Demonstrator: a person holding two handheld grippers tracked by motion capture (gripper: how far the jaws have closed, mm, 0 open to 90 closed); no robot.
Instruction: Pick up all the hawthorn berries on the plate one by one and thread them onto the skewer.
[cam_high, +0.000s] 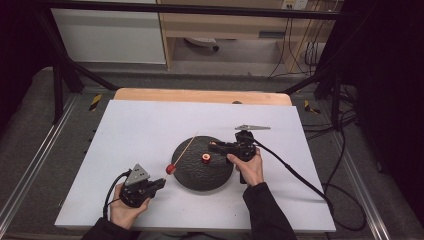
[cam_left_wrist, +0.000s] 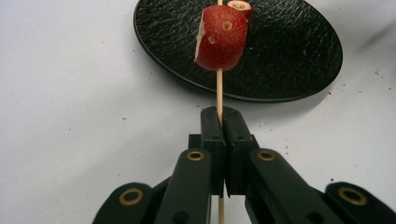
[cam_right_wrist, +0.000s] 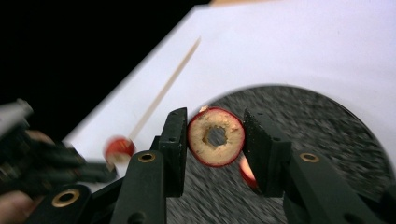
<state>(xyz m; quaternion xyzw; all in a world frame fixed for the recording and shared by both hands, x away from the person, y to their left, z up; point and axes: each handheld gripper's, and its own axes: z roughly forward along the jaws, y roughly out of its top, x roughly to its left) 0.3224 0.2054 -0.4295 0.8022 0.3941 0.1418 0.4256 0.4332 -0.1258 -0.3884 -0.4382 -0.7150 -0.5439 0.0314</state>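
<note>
My left gripper (cam_left_wrist: 220, 116) is shut on a thin wooden skewer (cam_left_wrist: 219, 88). A red cored fruit piece (cam_left_wrist: 220, 37) is threaded on the skewer just beyond the jaws. In the high view the left gripper (cam_high: 162, 182) sits near the table's front left, and the skewer (cam_high: 187, 146) slants up over the black plate (cam_high: 200, 175). My right gripper (cam_right_wrist: 216, 135) is shut on a red-skinned fruit ring (cam_right_wrist: 216, 136) with a hole in its middle. It hovers over the plate's far side (cam_high: 213, 145). Another red piece (cam_high: 205, 158) lies on the plate.
A white sheet (cam_high: 150, 125) covers the table, with a bare wooden strip (cam_high: 200, 95) along the far edge. Cables trail off the right side (cam_high: 310, 185). Dark frame legs stand at the back corners.
</note>
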